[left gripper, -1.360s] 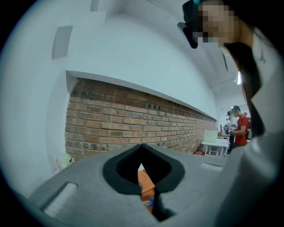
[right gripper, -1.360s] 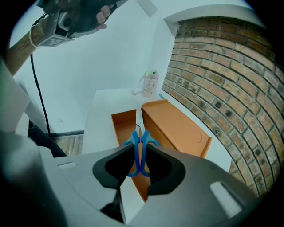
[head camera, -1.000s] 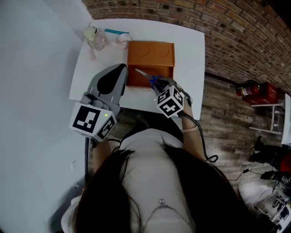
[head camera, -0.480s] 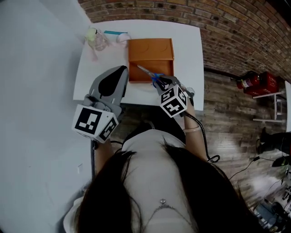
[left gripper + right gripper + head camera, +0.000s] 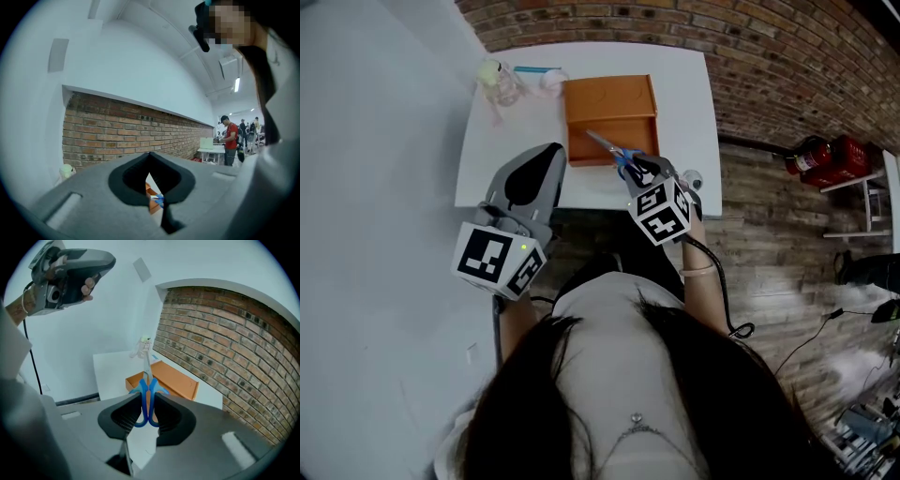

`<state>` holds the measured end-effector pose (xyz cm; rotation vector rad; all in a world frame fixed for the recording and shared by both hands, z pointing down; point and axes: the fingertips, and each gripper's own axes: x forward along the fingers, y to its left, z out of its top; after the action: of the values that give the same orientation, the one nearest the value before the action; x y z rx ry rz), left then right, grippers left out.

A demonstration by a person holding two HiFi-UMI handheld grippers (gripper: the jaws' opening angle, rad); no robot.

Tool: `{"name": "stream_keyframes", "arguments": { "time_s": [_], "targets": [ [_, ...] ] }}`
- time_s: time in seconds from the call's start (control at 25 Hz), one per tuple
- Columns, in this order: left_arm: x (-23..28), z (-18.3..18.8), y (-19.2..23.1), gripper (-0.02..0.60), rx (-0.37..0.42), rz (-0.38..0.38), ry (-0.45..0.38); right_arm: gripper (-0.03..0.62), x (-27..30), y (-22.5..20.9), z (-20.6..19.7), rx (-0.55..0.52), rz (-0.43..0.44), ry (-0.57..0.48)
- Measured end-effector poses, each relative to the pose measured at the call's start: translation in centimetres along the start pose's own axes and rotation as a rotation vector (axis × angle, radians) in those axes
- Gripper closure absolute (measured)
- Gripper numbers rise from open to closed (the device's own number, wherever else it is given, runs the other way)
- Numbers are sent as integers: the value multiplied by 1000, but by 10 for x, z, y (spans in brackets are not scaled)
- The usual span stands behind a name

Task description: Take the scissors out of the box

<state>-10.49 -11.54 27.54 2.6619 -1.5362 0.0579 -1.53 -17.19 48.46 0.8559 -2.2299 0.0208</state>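
The scissors [image 5: 614,155] have blue handles and steel blades. My right gripper [image 5: 636,169] is shut on the handles and holds them in the air over the near edge of the orange box [image 5: 609,98]. In the right gripper view the scissors [image 5: 146,380] stand between the pads, blades pointing away towards the open box [image 5: 171,378]. My left gripper [image 5: 548,155] hovers left of the box over the table's front edge, its jaws together with nothing in them. Through its jaw gap the box [image 5: 151,200] and the scissors [image 5: 158,201] show.
The white table [image 5: 684,94] stands against a brick wall. A small bottle [image 5: 499,82] and a teal item [image 5: 534,68] lie at its back left corner. A red fire extinguisher [image 5: 811,155] sits on the wooden floor to the right. People [image 5: 229,140] stand far off.
My right gripper has risen a little with the scissors and drawn back from the box. My left gripper has drifted slightly back towards the table's near edge.
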Motion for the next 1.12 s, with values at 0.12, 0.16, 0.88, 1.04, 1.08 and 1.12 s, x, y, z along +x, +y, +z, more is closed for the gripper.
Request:
{"name": "stream_keyframes", "arguments": {
  "time_s": [0.12,0.16,0.88,1.04,1.08,1.12],
  "targets": [
    [-10,-1,-4,581,0,-11,-4,497,-9,5,3,13,-23,-17],
    [-12,-1,-5,581,0,-15,-4,497,-12,6,4,19,-30,-22],
    [-39,-4,-18,581,6,-46,-34,497,-42,15,23,53,-108,-117],
    [-37,-3,-20,581,4,-46,-36,497,-50,11,31,55,-116,-146],
    [-36,-3,-22,581,3,-47,-36,497,-52,10,33,55,-118,-154],
    [-35,-3,-24,581,3,-48,-35,497,-55,9,34,55,-119,-163]
  ]
}}
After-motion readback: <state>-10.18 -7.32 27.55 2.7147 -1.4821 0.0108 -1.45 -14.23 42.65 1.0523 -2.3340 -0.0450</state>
